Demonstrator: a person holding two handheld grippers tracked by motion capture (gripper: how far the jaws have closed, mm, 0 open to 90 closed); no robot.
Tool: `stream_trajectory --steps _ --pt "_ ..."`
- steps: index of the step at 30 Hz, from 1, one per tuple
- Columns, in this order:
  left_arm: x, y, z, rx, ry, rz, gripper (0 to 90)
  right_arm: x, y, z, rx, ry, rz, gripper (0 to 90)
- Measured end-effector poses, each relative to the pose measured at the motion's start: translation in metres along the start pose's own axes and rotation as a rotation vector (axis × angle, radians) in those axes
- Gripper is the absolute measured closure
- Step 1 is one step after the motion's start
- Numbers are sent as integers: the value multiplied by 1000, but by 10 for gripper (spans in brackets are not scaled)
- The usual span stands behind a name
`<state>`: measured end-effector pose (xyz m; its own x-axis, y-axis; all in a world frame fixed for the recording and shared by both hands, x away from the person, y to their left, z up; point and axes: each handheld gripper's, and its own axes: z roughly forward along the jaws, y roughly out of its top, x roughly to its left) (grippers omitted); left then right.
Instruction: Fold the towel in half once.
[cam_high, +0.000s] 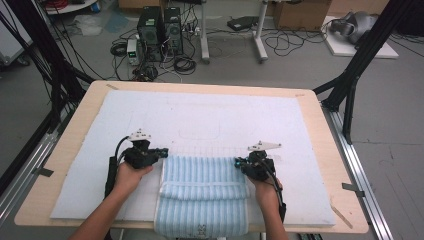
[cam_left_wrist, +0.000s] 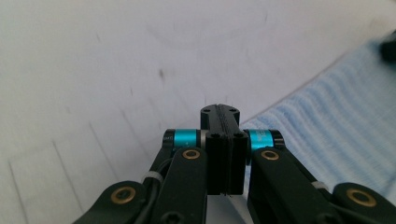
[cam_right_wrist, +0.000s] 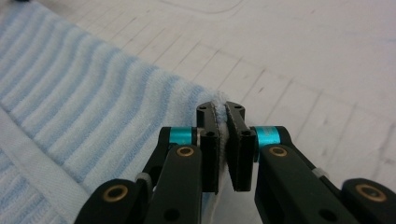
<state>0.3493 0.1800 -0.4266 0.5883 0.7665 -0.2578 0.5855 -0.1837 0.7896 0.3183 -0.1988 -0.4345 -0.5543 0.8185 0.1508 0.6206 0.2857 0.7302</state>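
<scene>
1. Blue-and-white striped terry towel (cam_high: 205, 192) lies on the white padded mat (cam_high: 200, 115), at the near edge of the table (cam_high: 320, 107). Its near end hangs slightly over the table's front edge.
2. Done so far, by the look of it: one fold is in. A doubled-over layer with a white band sits across the middle of the towel, and the far section lies flat beyond it.
3. Left gripper (cam_high: 162, 152) is at the towel's far-left corner. In the left gripper view its jaws are pressed fully together (cam_left_wrist: 219, 116), with no cloth visible between them and the towel edge (cam_left_wrist: 336, 126) just to one side. I read that as clenched on nothing, or on a sliver I can't see.
4. Right gripper (cam_high: 239, 162) is at the far-right corner. In the right gripper view the jaws pinch a bit of the towel's edge (cam_right_wrist: 219, 100), and cloth shows in the narrow gap.
5. Left to do, my estimate: get both far corners gripped evenly, then carry the far edge toward the person for the next fold. The left corner grip looks unconfirmed, so I'd recheck it before lifting.
6. Risk: with only one side held, a lift skews the fold.
</scene>
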Motion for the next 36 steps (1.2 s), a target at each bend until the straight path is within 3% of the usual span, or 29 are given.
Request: stream_trajectory --steps 3,5,9,12,16,19,22,24,28,31,34,36 --pt "9 12 7 -10 1 -37 892 -6 15 6 11 -29 -13 852" --pt "14 15 11 -48 7 -45 892 -9 25 9 3 -46 -14 852" --pt "22 13 12 -77 11 -6 892 -12 41 13 -4 -67 -31 851" --pt "24 14 11 -153 11 -1 892 -12 47 17 -14 -93 -45 851" --pt "26 14 15 -155 22 7 892 -15 49 23 -24 -102 -43 851" --pt "27 15 15 -189 34 10 893 -16 50 25 -38 -110 -46 851" --pt "25 27 16 -147 34 29 892 -18 51 27 -44 -123 -45 851" --pt "23 34 15 -186 36 38 892 -20 51 27 -55 -133 -41 851" --pt "26 41 20 -175 48 50 892 -23 53 28 -100 -138 -39 851" --pt "30 41 25 -191 63 61 892 -25 54 33 -97 -146 -47 851" --pt "35 37 28 -168 67 52 891 -24 58 38 -97 -161 -46 849" --pt "37 36 29 -153 97 15 861 -24 60 40 -99 -165 -41 836"
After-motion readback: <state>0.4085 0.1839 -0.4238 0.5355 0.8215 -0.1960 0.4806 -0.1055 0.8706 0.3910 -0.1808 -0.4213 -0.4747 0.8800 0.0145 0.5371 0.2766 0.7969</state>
